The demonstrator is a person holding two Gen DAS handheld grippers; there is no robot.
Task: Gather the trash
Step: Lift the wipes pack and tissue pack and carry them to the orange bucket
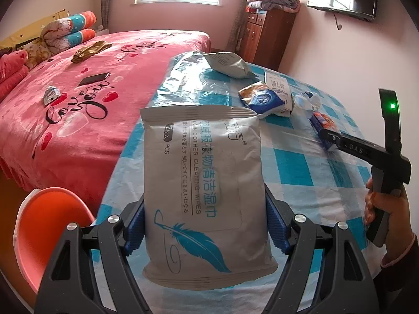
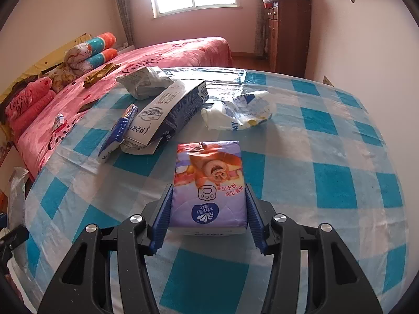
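Wipes pack [image 1: 204,183] clamped between left gripper [image 1: 204,225] jaws, lifted; tissue pack [image 2: 208,185] pinched between right gripper [image 2: 208,217] jaws, low over table [image 2: 327,183]; beyond jaws, carton [image 2: 170,115], crumpled bags [image 2: 246,112] uncollected; task barely begun

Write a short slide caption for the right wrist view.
Right tongs grip a purple tissue pack on the checked table.
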